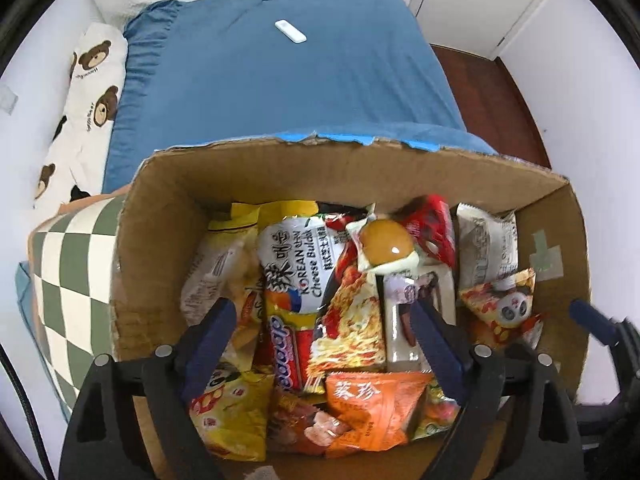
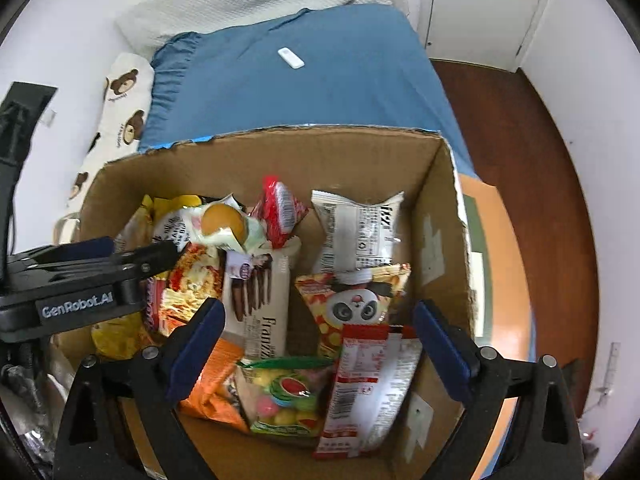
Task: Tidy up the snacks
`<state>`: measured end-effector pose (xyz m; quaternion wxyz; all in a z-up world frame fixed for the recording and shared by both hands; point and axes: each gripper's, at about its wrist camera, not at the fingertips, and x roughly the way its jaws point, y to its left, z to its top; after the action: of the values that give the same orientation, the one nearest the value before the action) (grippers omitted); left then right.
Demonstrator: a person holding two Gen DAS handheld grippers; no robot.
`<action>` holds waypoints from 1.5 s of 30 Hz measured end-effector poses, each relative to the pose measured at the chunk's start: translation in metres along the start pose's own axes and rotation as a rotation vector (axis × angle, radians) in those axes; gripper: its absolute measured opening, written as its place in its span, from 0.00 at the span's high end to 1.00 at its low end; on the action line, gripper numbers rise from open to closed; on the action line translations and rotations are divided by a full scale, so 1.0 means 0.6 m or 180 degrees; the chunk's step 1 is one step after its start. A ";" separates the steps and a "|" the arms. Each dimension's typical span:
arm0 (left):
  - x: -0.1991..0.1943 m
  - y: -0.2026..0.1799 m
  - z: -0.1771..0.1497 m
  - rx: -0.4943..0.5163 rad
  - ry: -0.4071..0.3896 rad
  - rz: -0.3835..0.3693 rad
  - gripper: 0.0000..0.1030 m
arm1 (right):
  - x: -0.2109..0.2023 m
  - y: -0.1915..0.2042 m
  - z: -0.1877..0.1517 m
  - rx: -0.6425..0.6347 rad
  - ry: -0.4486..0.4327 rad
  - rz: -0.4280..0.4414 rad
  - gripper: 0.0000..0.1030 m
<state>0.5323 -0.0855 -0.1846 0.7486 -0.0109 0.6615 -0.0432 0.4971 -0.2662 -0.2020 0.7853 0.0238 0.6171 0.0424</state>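
Snacks fill a cardboard box [image 1: 168, 208] that sits beside a blue bed [image 1: 280, 80]. Both grippers hang above the box with jaws spread wide and nothing held. The left gripper [image 1: 324, 344] is over the noodle packs [image 1: 348, 320] and an orange packet [image 1: 368, 404]. The right gripper [image 2: 318, 344] is over a candy bag [image 2: 288, 392], a red-and-white packet [image 2: 372, 384] and a panda packet [image 2: 356, 300]. A jelly cup [image 1: 386, 246] lies loose on top of the pile.

Step in hand appears to be selection: no item is gripped yet. Next move calls for lowering one gripper onto a single top-lying packet, closing across its narrow edge, and lifting without dragging neighbouring packets.
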 end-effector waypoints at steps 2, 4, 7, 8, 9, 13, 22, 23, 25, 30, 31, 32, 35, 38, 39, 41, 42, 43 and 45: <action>-0.004 0.002 -0.010 0.0006 -0.0026 0.0042 0.13 | -0.005 -0.002 -0.002 -0.0002 0.0002 -0.0098 0.05; -0.008 0.005 -0.022 -0.0008 -0.0051 0.0067 0.13 | -0.008 -0.004 -0.007 0.0012 0.0004 -0.0129 0.05; -0.017 0.007 -0.043 -0.0032 -0.0088 0.0062 0.13 | -0.018 -0.004 -0.020 0.0002 -0.0004 -0.0176 0.04; -0.020 0.007 -0.048 -0.0035 -0.0099 0.0056 0.13 | -0.022 -0.003 -0.023 0.0000 -0.0017 -0.0187 0.04; -0.025 0.010 -0.055 -0.0048 -0.0123 0.0052 0.13 | -0.024 -0.001 -0.025 -0.0001 -0.0024 -0.0188 0.04; -0.057 0.016 -0.086 -0.0066 -0.0268 0.0047 0.13 | -0.044 0.001 -0.040 0.0027 -0.0107 -0.0173 0.04; -0.159 0.015 -0.179 -0.0028 -0.0845 0.0139 0.13 | -0.139 0.005 -0.113 -0.0028 -0.0567 -0.0229 0.04; -0.167 0.017 -0.188 -0.0028 -0.0886 0.0143 0.13 | -0.152 0.007 -0.125 -0.0048 -0.0625 -0.0241 0.04; -0.191 0.017 -0.214 -0.0026 -0.1005 0.0131 0.13 | -0.175 0.011 -0.147 -0.0080 -0.0724 -0.0257 0.04; -0.246 0.011 -0.280 -0.0023 -0.1233 0.0127 0.13 | -0.233 0.022 -0.207 -0.0129 -0.0958 -0.0235 0.02; -0.254 0.011 -0.290 -0.0027 -0.1264 0.0119 0.13 | -0.243 0.023 -0.217 -0.0133 -0.0990 -0.0215 0.02; -0.267 0.011 -0.306 -0.0021 -0.1315 0.0120 0.13 | -0.255 0.024 -0.229 -0.0137 -0.1027 -0.0203 0.02; -0.299 0.014 -0.342 -0.0041 -0.1470 0.0173 0.13 | -0.290 0.029 -0.263 -0.0142 -0.1149 -0.0155 0.02; -0.327 0.016 -0.377 -0.0074 -0.1605 0.0168 0.13 | -0.334 0.034 -0.304 -0.0174 -0.1322 -0.0168 0.02; -0.338 0.017 -0.392 -0.0082 -0.1657 0.0164 0.13 | -0.348 0.036 -0.317 -0.0181 -0.1370 -0.0160 0.02; -0.358 0.017 -0.423 -0.0103 -0.1745 0.0153 0.13 | -0.373 0.041 -0.341 -0.0206 -0.1453 -0.0149 0.02; -0.367 0.017 -0.437 -0.0107 -0.1785 0.0146 0.13 | -0.390 0.043 -0.359 -0.0220 -0.1518 -0.0158 0.02; -0.373 0.017 -0.448 -0.0105 -0.1811 0.0149 0.13 | -0.401 0.045 -0.372 -0.0225 -0.1558 -0.0159 0.02; -0.388 0.017 -0.479 -0.0112 -0.1872 0.0147 0.13 | -0.425 0.050 -0.401 -0.0236 -0.1646 -0.0154 0.01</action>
<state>0.2194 -0.0454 0.0093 0.9087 -0.0208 0.4168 -0.0096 0.2024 -0.2643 -0.0096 0.9181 -0.0097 0.3943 0.0388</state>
